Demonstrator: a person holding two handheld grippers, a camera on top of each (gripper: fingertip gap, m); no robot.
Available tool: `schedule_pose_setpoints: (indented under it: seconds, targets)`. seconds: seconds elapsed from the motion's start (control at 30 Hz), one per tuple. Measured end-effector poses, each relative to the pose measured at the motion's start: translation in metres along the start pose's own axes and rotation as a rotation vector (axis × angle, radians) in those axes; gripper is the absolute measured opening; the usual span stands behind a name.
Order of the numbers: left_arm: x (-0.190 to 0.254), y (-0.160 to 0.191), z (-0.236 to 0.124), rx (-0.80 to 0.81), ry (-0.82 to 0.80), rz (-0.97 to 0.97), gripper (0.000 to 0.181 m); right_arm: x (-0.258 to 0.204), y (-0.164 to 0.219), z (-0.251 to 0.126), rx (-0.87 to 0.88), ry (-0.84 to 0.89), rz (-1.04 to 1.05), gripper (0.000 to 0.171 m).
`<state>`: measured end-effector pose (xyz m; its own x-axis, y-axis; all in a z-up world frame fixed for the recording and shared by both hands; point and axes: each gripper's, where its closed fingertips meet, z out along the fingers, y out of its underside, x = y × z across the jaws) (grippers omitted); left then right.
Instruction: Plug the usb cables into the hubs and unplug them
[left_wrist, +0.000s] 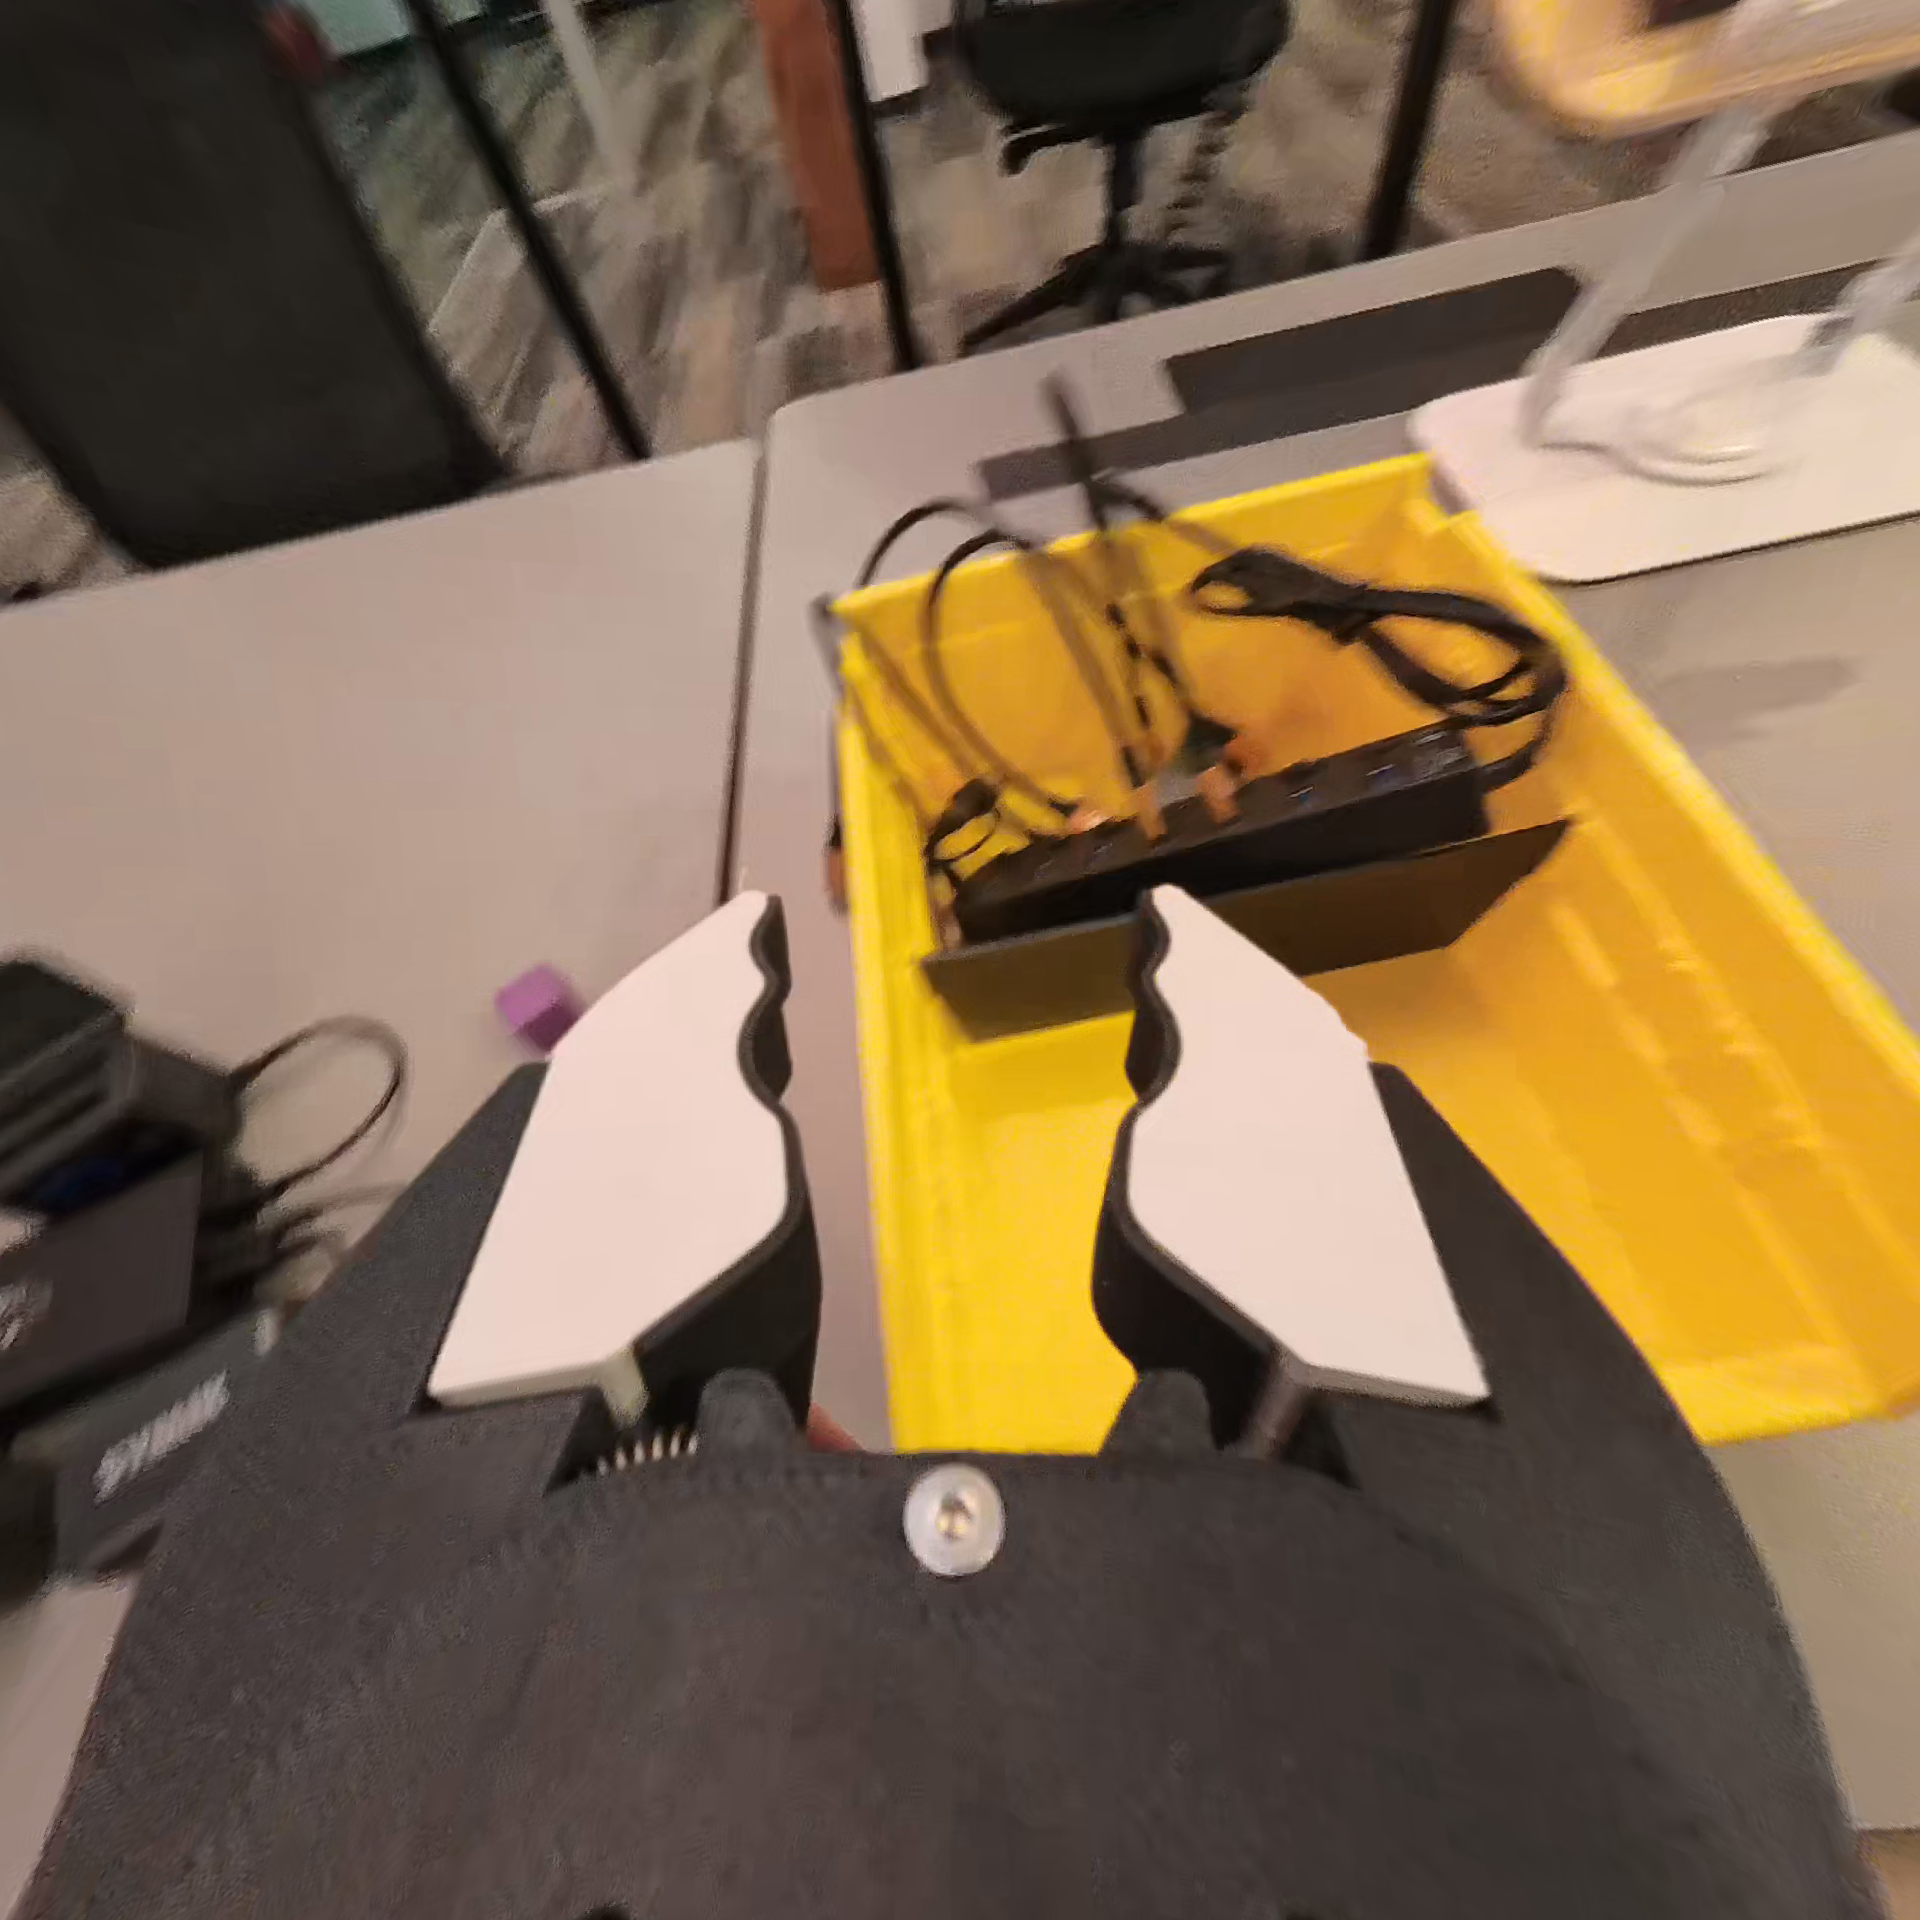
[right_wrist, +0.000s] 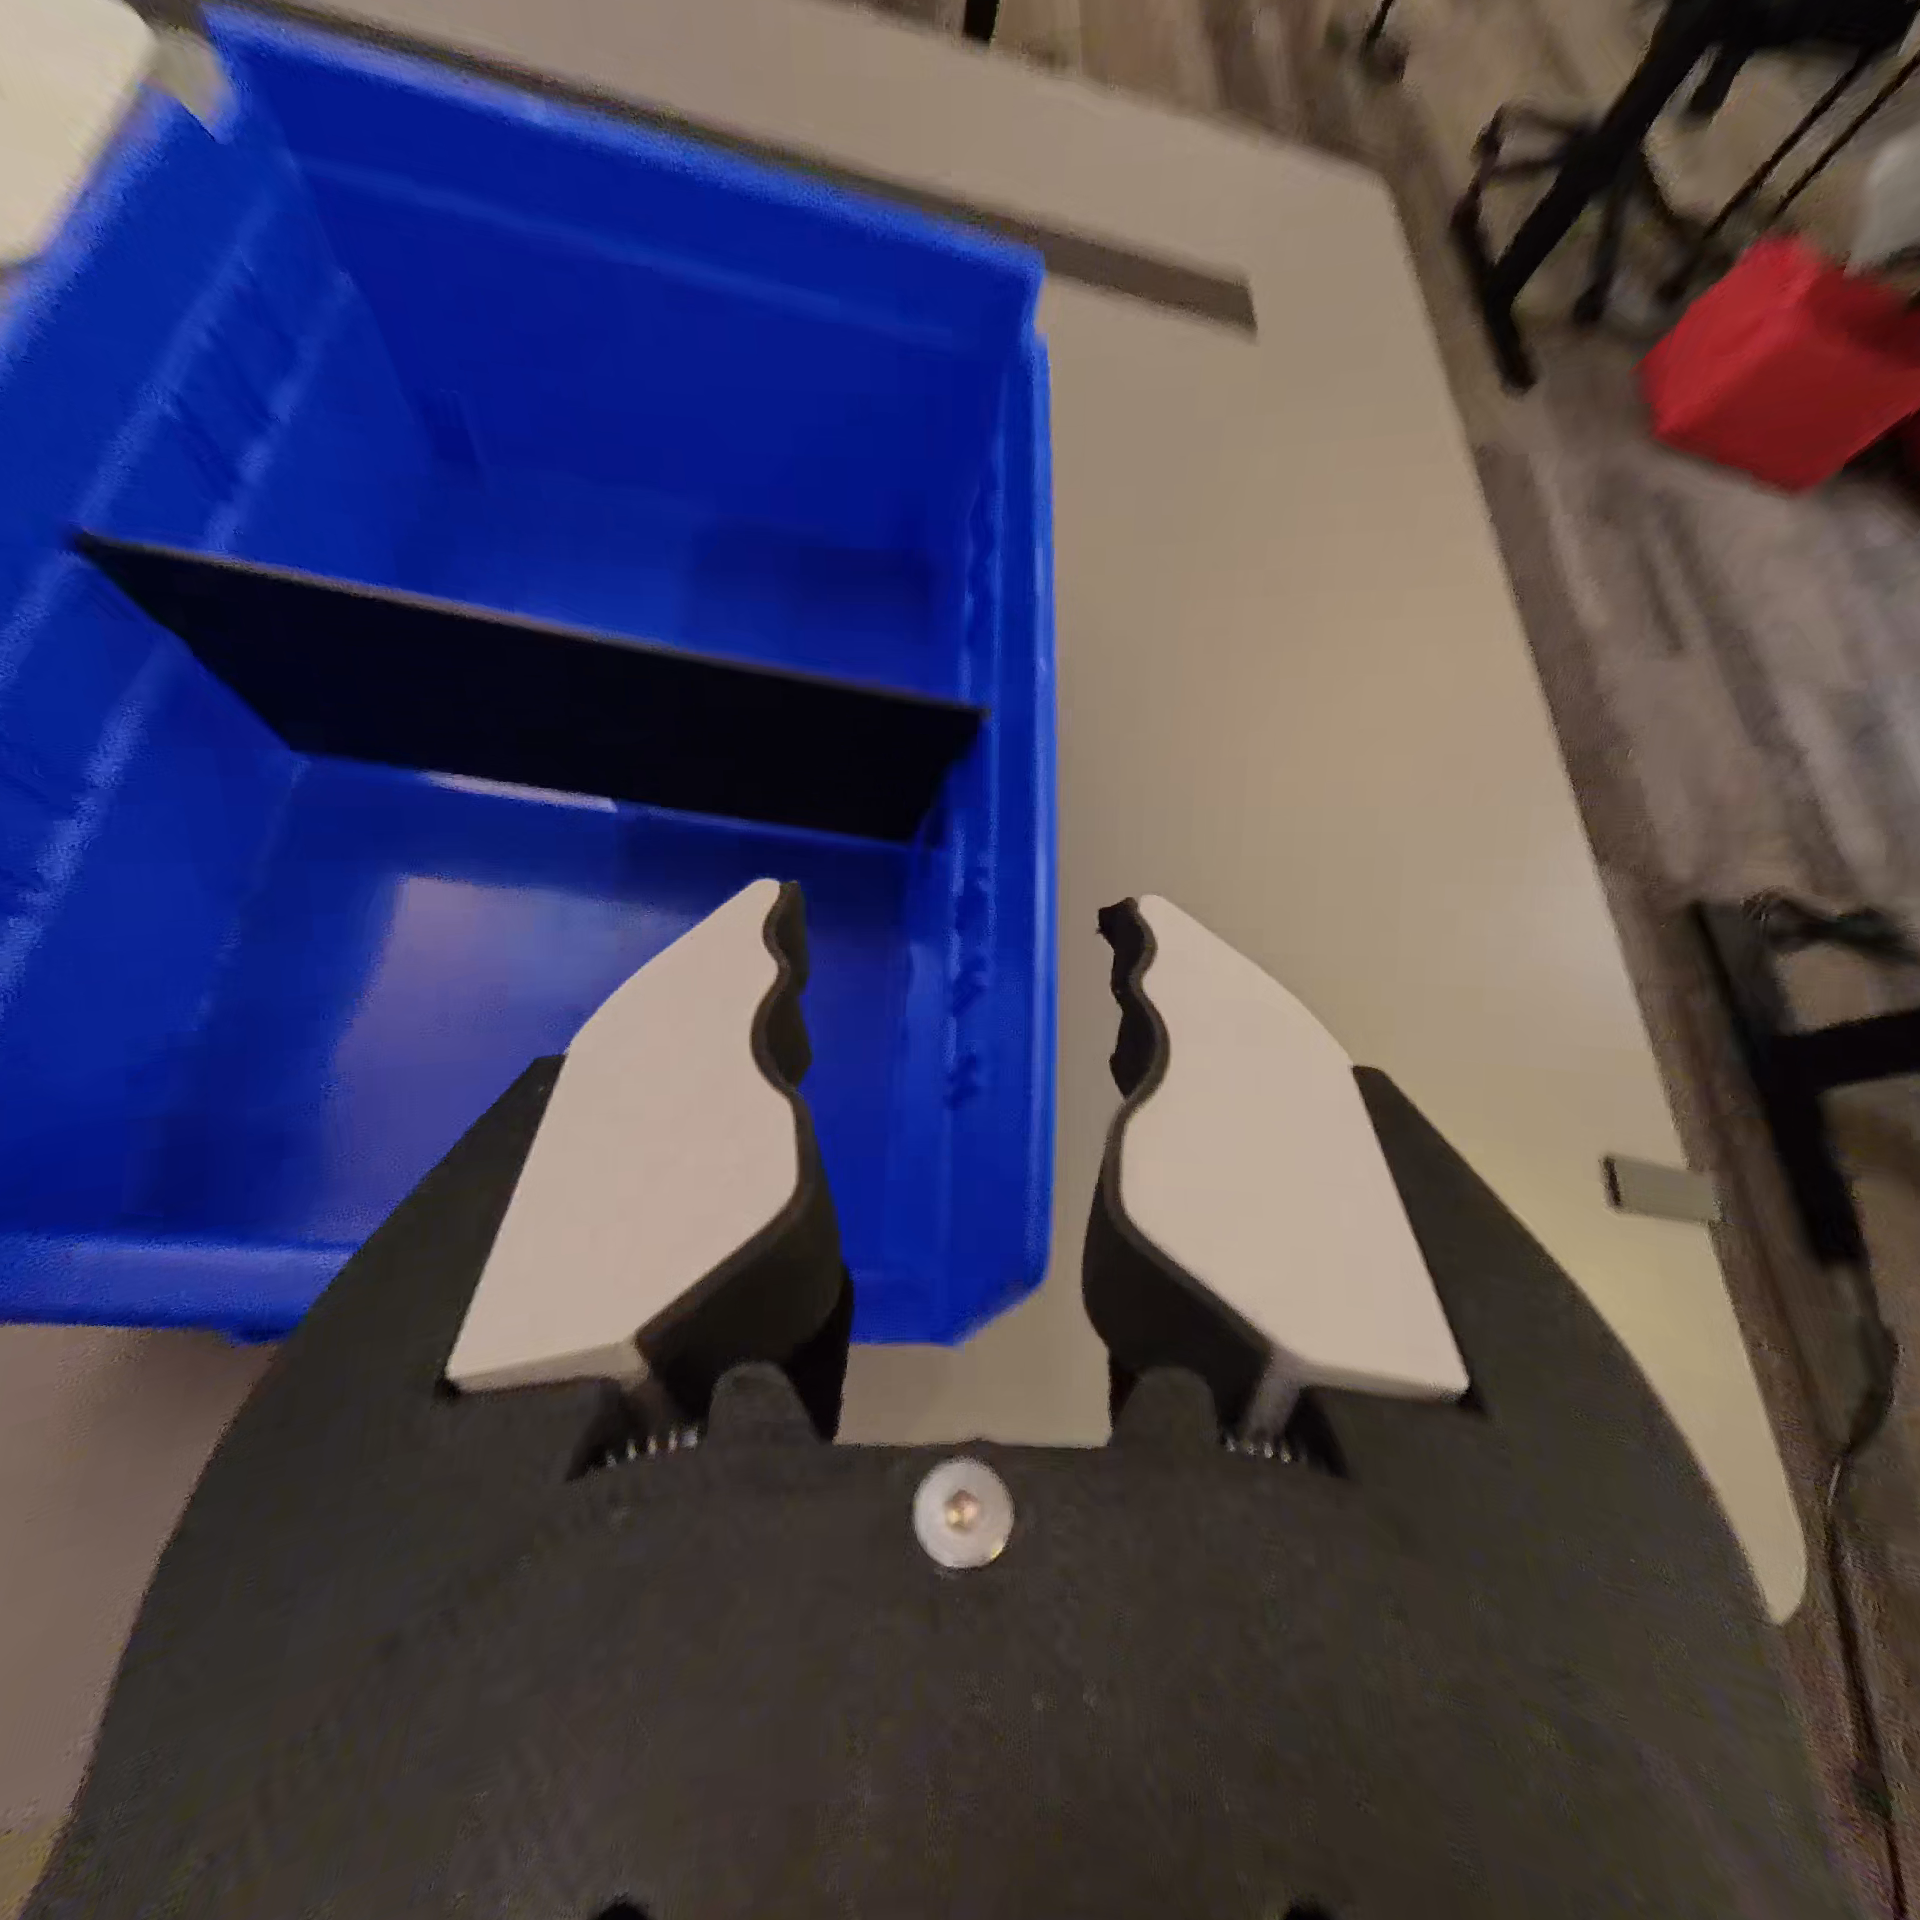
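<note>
Grey counter (left_wrist: 364, 727), two slabs butted at a seam. Beyond it, mottled grey carpet floor (left_wrist: 499, 260), a black office chair (left_wrist: 1112, 125) and black frame legs (left_wrist: 540, 239). Red box (right_wrist: 1777, 364) on floor at right. Warm indoor light, frames motion-blurred.

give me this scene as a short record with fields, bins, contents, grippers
yellow bin: on the grey table, split by a black divider
far compartment: black usb hub with tangled black cables; several appear plugged in, blur hides detail
near compartment: nothing visible
blue bin: nothing visible inside, split by a dark divider
left gripper: open, holding nothing, near the yellow bin's left wall
right gripper: open, holding nothing, near the blue bin's right wall
other: purple block on the table
</note>
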<state>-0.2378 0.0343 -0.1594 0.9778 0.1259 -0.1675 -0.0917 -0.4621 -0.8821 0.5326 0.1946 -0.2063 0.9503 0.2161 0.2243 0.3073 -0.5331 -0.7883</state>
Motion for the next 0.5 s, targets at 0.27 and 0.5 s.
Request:
schedule_pose_setpoints:
  seconds: [0.27, 0.5]
  targets:
    - [0.061, -0.022, 0.093, -0.161, 0.169, 0.052, 0.056, -0.095, -0.080, -0.030, 0.270, -0.057, -0.218, 0.040]
    - [0.060, 0.005, 0.137, -0.292, 0.201, -0.057, 0.024, -0.171, -0.098, -0.040, 0.359, -0.164, -0.335, 0.034]
